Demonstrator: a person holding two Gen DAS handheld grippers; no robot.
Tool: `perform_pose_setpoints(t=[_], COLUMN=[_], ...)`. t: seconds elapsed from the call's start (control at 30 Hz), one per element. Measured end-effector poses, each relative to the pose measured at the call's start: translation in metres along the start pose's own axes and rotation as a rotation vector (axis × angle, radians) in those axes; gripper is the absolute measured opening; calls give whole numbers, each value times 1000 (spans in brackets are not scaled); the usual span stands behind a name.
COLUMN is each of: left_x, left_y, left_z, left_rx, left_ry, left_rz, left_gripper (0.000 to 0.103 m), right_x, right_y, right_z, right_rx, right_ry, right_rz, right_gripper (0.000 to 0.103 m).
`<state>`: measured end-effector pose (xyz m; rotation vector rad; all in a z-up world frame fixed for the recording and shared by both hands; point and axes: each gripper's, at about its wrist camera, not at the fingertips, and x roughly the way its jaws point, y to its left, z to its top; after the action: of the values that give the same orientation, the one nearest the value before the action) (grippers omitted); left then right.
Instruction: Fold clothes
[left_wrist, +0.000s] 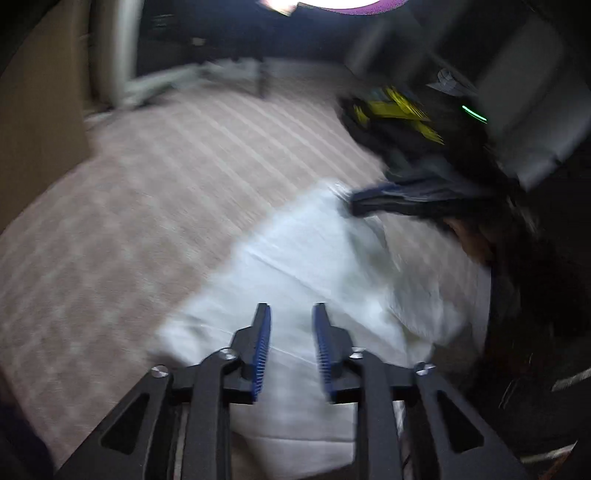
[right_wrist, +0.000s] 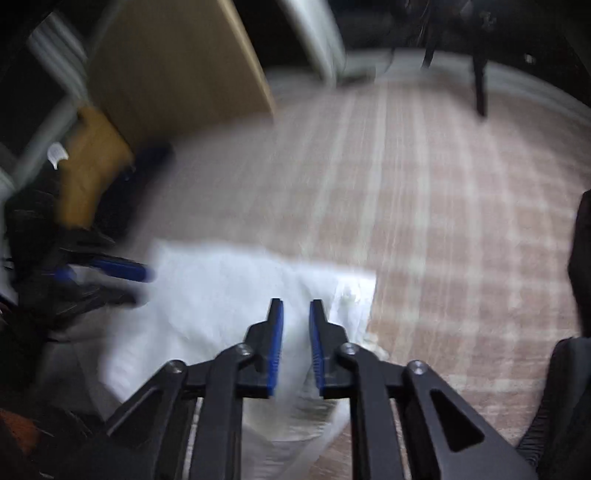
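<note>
A white garment (left_wrist: 295, 266) lies spread on the pink-striped carpeted floor (left_wrist: 147, 184).

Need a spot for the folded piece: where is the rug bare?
Bare rug lies right of the white cloth in the right wrist view, up to the dark leg. It is crowded left of the cloth: left gripper, board, yellow item.

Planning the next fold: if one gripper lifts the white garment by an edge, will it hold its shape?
Probably not. The white garment lies creased and rumpled on the carpet, so it looks thin and floppy and would likely drape. It seems light; pushing it would likely bunch it.
</note>
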<state>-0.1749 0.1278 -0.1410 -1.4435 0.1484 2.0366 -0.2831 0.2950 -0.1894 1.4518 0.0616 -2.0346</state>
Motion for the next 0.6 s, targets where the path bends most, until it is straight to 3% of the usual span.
perform_pose_setpoints(t=[0.03,0.1,0.13,0.17,0.23,0.33,0.43,0.5,0.6], left_x=[3,4,-4,-14,-32,-44,-28,-12,15], left_y=[-2,-3,-3,-5,-9,-26,-45,-47,-38], left_z=[-5,-16,-20,-23,-28,-37,-37,-40,-47], left_rx=[4,-8,-28,-43,-64,-69,-39,-32,-48], left_ry=[18,37,24,3,-38,-74,-47,-1,66], left_rz=[28,73,80,85,98,79,58,61,92], left_gripper=[25,25,25,25,26,27,31,31,31], right_x=[10,-16,-32,-48,-77,-104,-100,-106,-101], right_y=[1,-4,-4,-4,-2,7,39,64,97], right_z=[-5,-18,-31,-43,-74,-132,-168,-182,-176], right_rx=[-24,30,44,58,89,149,152,108,-3], right_ry=[47,-3,-18,-34,-59,-78,-103,-123,-160], right_rz=[-67,-48,-62,-76,-89,-2,-14,-26,-68], right_gripper=[4,9,15,28,37,37,37,37,37])
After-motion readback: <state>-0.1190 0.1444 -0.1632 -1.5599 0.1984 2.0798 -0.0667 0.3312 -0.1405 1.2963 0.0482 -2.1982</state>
